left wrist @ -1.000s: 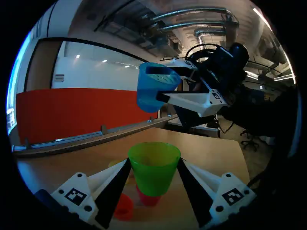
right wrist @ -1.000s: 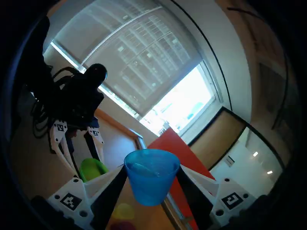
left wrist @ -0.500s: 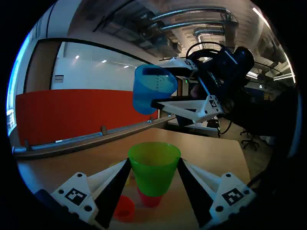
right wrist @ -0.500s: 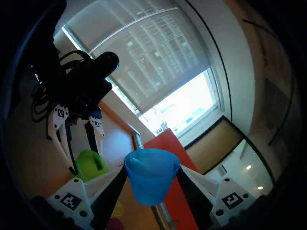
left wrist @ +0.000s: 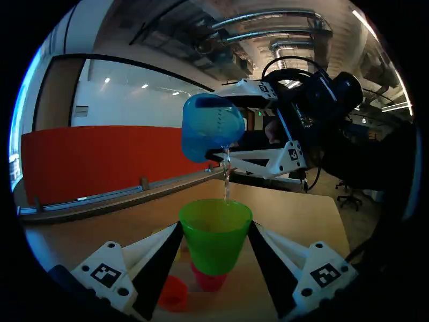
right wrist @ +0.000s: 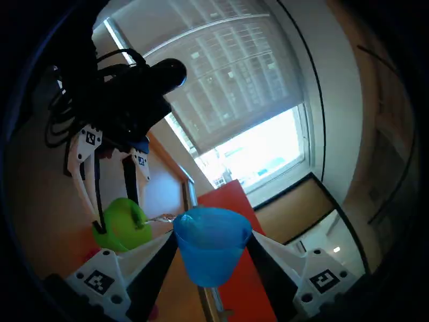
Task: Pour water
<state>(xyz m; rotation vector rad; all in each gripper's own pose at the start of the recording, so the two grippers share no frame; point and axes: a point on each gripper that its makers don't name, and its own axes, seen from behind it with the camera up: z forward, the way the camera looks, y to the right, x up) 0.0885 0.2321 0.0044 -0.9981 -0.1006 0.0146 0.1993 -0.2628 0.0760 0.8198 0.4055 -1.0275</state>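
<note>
The light wooden table (left wrist: 305, 214) ends at a straight far edge against a low metal rail (left wrist: 123, 190) in front of a red wall panel (left wrist: 96, 155). Its right edge falls away toward an office floor, and the tabletop to the right of the cups is bare. The green plastic cup (left wrist: 215, 236) is upright with its mouth open to the ceiling. It sits between the 2 fingers of the left gripper (left wrist: 215, 225), which press on its sides at a medium spread. A red plastic cup (left wrist: 208, 280) shows just under its base, and whether the two touch cannot be told. A second, orange-red cup (left wrist: 174, 292) lies lower left beside the left finger. Above the green cup, with open air between the rims, hangs the translucent blue plastic cup (left wrist: 210, 131). It is tipped mouth-down and toward the camera, and water is visible inside it. A thin stream of water (left wrist: 227, 182) runs from its lower lip straight into the green cup's mouth near the back rim. In the right gripper view, the right gripper (right wrist: 212, 236) clamps the blue cup between both fingers at about the same spread. There the green cup sits low on the left between the other gripper's white fingers, with a bright window behind.
</note>
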